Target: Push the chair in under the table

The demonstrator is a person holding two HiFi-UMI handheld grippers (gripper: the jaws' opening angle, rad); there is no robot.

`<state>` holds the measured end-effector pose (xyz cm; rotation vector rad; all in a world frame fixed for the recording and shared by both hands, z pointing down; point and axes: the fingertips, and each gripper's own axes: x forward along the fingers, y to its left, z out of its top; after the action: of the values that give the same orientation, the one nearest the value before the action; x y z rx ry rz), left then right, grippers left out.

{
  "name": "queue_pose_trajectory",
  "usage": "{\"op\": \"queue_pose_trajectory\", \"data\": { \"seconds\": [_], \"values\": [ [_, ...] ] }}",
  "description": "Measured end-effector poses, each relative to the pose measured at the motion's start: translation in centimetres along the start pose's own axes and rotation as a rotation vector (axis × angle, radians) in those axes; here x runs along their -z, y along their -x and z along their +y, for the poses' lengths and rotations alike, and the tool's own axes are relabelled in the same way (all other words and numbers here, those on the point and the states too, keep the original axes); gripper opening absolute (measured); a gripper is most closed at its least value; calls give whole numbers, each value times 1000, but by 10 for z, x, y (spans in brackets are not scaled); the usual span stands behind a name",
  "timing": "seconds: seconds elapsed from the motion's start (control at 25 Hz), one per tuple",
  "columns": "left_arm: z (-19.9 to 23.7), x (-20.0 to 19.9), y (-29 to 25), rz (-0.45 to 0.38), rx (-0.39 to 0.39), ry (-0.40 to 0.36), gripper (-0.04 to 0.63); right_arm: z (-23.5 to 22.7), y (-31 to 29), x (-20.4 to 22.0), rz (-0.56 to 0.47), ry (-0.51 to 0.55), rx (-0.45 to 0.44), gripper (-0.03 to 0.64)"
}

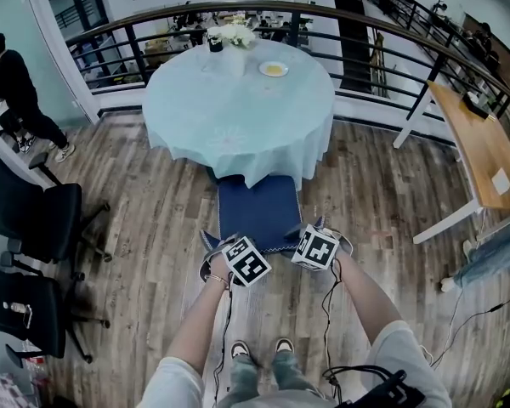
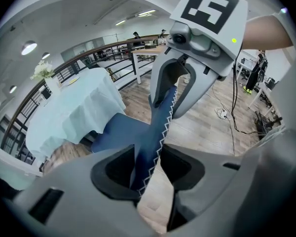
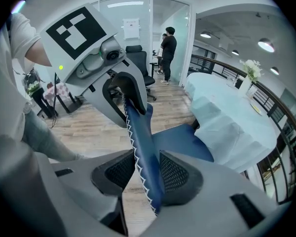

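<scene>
A chair with a blue seat [image 1: 259, 211] stands at the near side of a round table covered by a pale teal cloth [image 1: 238, 109]; the seat's far edge reaches under the cloth's hem. Its blue backrest [image 2: 160, 127], edged with white zigzag stitching, runs between both grippers. My left gripper [image 1: 214, 250] [image 2: 148, 169] is shut on the backrest's left end. My right gripper [image 1: 325, 229] [image 3: 143, 174] is shut on its right end [image 3: 140, 132]. Each gripper appears in the other's view, clamped on the same edge.
Black office chairs [image 1: 34, 219] stand at the left, a wooden desk [image 1: 484, 151] at the right. A curved railing [image 1: 365, 24] runs behind the table. A flower vase [image 1: 234, 34] and plate [image 1: 274, 69] sit on the cloth. A person [image 1: 17, 92] stands far left.
</scene>
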<state>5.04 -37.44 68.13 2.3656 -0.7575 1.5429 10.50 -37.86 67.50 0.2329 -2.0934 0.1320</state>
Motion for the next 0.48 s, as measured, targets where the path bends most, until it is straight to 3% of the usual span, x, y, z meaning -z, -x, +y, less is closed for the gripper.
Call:
{"op": "queue_pose_trajectory", "data": {
  "seconds": [0.48],
  "values": [
    [38, -8, -14, 58, -21, 9, 170, -35, -9, -13, -7, 6, 26, 163]
  ]
}}
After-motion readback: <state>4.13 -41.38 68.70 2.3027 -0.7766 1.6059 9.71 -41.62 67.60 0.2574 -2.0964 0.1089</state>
